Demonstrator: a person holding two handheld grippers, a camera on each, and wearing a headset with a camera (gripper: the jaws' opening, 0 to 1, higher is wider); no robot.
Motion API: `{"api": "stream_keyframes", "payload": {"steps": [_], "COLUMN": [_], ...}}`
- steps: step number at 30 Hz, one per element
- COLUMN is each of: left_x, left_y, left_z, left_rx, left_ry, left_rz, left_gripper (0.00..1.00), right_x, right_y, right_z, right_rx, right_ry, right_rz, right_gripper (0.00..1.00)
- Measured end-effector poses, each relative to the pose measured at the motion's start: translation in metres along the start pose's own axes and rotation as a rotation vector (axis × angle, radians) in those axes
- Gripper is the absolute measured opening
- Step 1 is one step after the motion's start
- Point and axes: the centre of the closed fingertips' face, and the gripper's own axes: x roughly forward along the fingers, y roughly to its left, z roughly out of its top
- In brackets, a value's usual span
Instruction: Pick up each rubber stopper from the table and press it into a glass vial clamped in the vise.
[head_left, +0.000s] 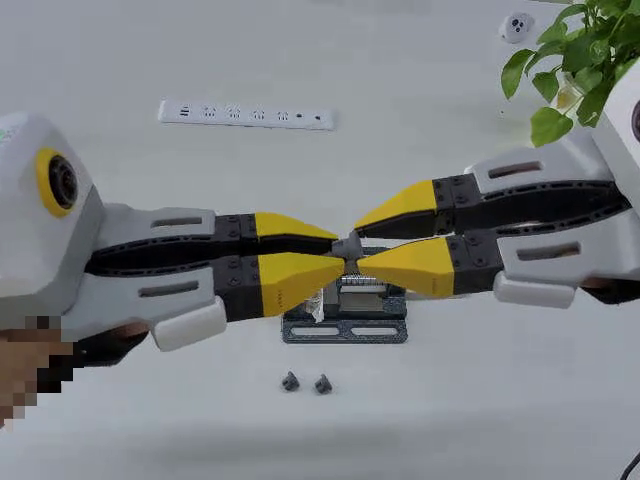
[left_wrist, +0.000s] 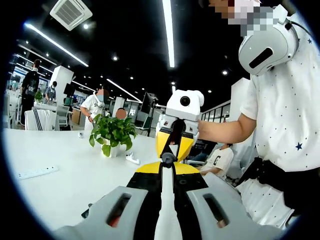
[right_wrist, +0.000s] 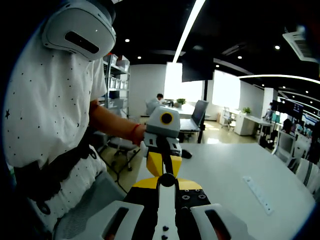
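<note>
Above the vise (head_left: 345, 328) my two grippers meet tip to tip. The left gripper (head_left: 338, 250) reaches in from the left and the right gripper (head_left: 357, 245) from the right. A small grey rubber stopper (head_left: 347, 246) is pinched where the yellow tips meet. It sits at the tip of the shut left gripper (left_wrist: 166, 162) as a dark stopper (left_wrist: 167, 158). At the right gripper (right_wrist: 166, 184) the stopper (right_wrist: 166, 180) looks round. Two more stoppers (head_left: 290, 381) (head_left: 323, 383) lie on the table in front of the vise. The grippers hide most of the vise top, so I cannot make out the vial.
A white power strip (head_left: 246, 115) lies at the back of the white table. A green plant (head_left: 575, 60) stands at the back right, with a small round white device (head_left: 517, 27) beside it. Several people are at other desks in the room.
</note>
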Motion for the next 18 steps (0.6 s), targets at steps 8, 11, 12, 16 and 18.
{"api": "stream_keyframes", "payload": {"steps": [8, 11, 12, 16, 18], "left_x": [-0.002, -0.002, -0.003, -0.004, -0.005], "left_y": [0.002, 0.003, 0.004, 0.006, 0.007], "left_z": [-0.002, -0.006, -0.007, -0.012, -0.013], "left_rx": [-0.003, 0.003, 0.004, 0.017, 0.019], "left_ry": [-0.004, 0.009, 0.011, 0.029, 0.032], "left_rz": [0.009, 0.015, 0.020, 0.040, 0.046], "left_gripper": [0.04, 0.04, 0.04, 0.04, 0.04], "right_x": [0.003, 0.005, 0.006, 0.010, 0.011], "right_y": [-0.002, -0.001, -0.002, -0.003, -0.004], "right_z": [-0.002, -0.005, -0.006, -0.012, -0.013], "right_rx": [0.014, 0.025, 0.027, 0.035, 0.042], "right_ry": [0.015, 0.030, 0.032, 0.055, 0.060], "right_rz": [-0.002, 0.001, 0.001, 0.004, 0.008], "right_gripper": [0.06, 0.06, 0.06, 0.06, 0.06]}}
